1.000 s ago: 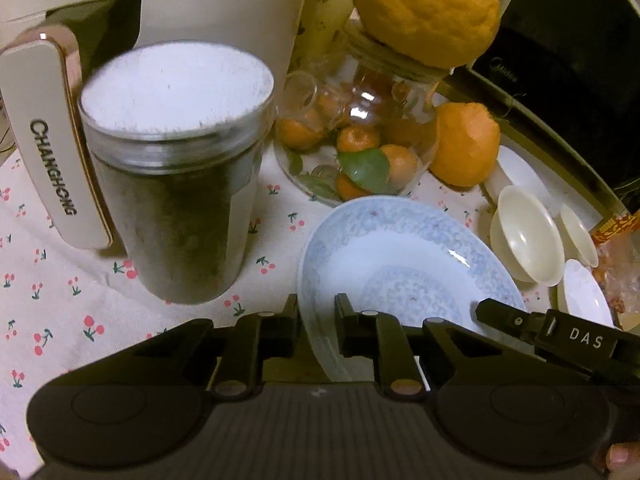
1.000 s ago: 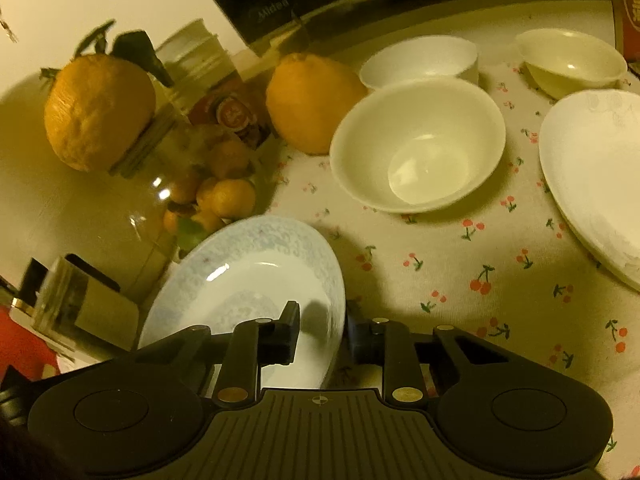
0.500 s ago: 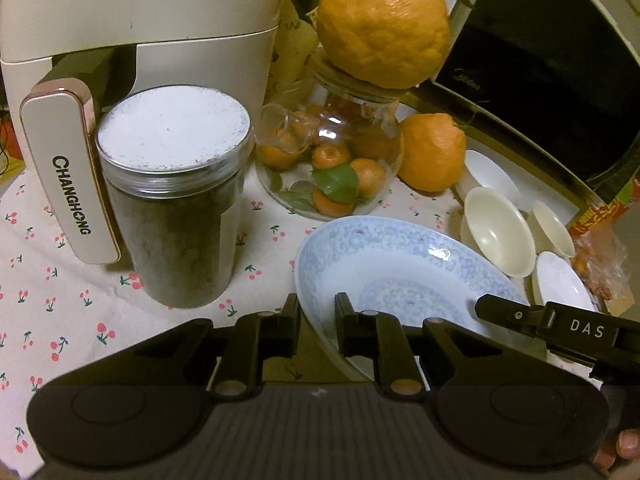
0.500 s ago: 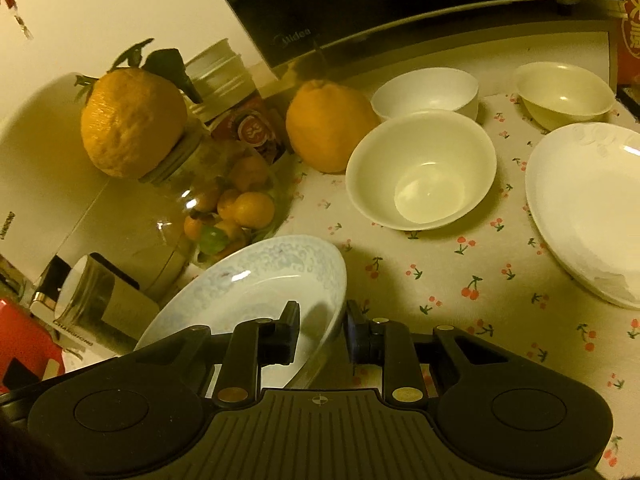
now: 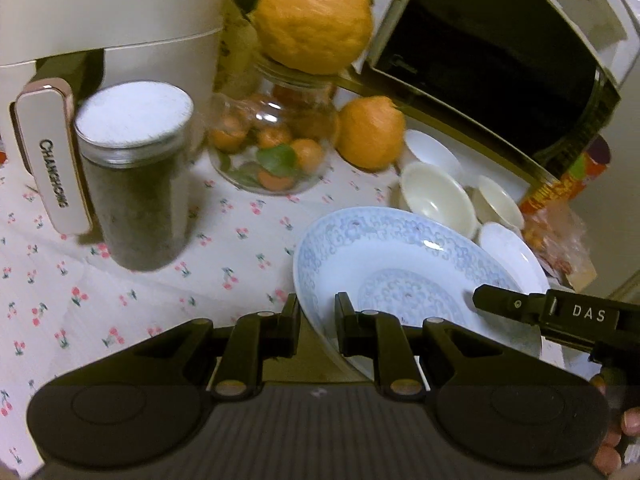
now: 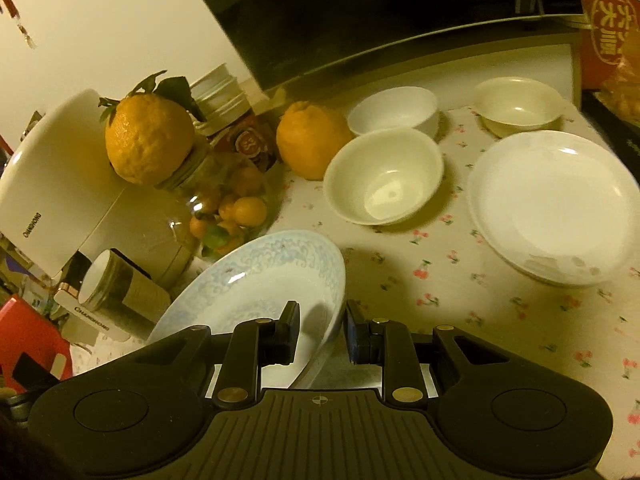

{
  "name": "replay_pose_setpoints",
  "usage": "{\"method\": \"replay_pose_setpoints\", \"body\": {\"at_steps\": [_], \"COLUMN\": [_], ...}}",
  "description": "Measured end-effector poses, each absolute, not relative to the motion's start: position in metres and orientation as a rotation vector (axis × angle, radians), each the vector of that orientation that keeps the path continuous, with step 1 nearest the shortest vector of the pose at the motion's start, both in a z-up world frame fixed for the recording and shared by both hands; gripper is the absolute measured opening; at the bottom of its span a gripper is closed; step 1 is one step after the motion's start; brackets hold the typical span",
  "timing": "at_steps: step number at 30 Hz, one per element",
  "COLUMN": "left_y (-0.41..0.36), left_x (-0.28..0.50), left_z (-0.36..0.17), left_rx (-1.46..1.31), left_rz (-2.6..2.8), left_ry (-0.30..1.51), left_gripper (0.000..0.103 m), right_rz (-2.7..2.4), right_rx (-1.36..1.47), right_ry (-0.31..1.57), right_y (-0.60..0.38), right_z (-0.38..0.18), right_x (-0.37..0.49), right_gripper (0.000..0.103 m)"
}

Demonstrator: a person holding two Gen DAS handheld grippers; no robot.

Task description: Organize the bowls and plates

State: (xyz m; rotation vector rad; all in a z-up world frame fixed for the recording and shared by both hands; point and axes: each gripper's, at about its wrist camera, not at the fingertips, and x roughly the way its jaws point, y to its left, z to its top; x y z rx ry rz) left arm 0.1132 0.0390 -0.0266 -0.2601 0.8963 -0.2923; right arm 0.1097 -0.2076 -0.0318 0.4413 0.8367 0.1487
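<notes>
Blue-patterned plate [image 5: 404, 264] is pinched at its rim from two sides, left gripper [image 5: 317, 320] on its left edge and right gripper [image 6: 322, 326] on its right edge, and sits tilted just above the cherry-print tablecloth [image 6: 440, 280]. White plate [image 6: 556, 204] lies to the right, beyond the right gripper, so that hand is nearer. My guess: stack there; the cream bowl [image 6: 384, 176] stands clear behind.

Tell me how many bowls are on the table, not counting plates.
3. A large cream bowl sits nearest the loose orange, a white bowl is behind it, and a small cream bowl is by the microwave. None looks hidden.
</notes>
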Motion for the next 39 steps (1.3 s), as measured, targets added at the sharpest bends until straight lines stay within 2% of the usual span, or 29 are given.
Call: {"method": "replay_pose_setpoints", "body": {"at_steps": [39], "left_y": [-0.016], "left_x": [0.063], "left_z": [-0.041], "left_rx": [-0.041], "left_rz": [-0.445], "left_ry": [0.961], "left_gripper": [0.015], "right_rz": [0.024], "right_rx": [0.435], "right_ry": [1.027], "right_y": [-0.249], "right_z": [-0.044], "right_x": [0.033], "right_gripper": [0.024]}}
